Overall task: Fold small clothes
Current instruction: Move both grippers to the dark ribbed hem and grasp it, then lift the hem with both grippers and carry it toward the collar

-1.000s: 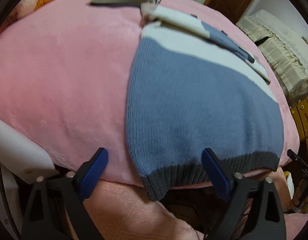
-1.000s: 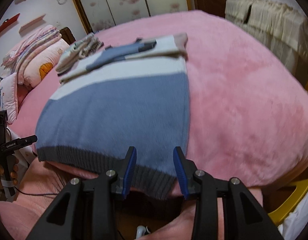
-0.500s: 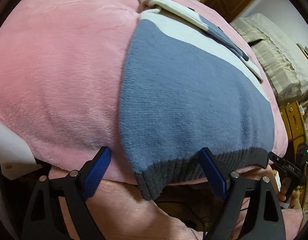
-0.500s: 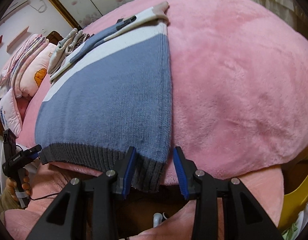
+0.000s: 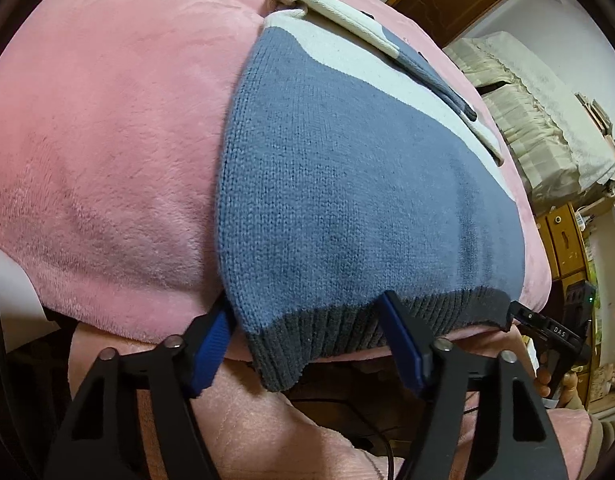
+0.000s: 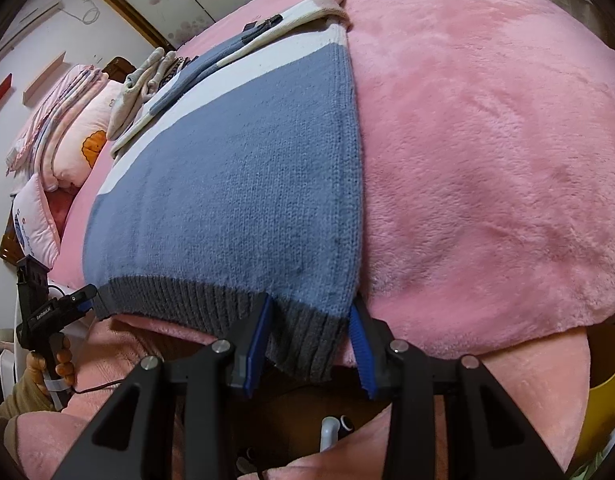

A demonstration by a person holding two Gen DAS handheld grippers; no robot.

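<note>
A small knit sweater [image 5: 359, 184], blue with a white band and dark grey ribbed hem, lies flat on the pink blanket [image 5: 107, 152], sleeves folded across its far end. My left gripper [image 5: 307, 340] is open, its jaws straddling the hem's left corner [image 5: 279, 360]. My right gripper [image 6: 307, 344] is open, its jaws astride the hem's right corner [image 6: 307, 340]. The sweater also shows in the right wrist view [image 6: 235, 184]. Each gripper shows in the other's view, at the opposite hem corner.
Folded clothes [image 6: 147, 80] lie beyond the sweater's far end. Stacked pink quilts and pillows [image 6: 63, 128] sit at the far left. A cream-covered bed or sofa [image 5: 547, 132] and wooden cabinets [image 5: 563, 240] stand to the right. The bed edge drops off just below the hem.
Both grippers have moved forward and lower toward the hem. The hem corners now lie between the jaws of each gripper. The jaws have stayed open.
</note>
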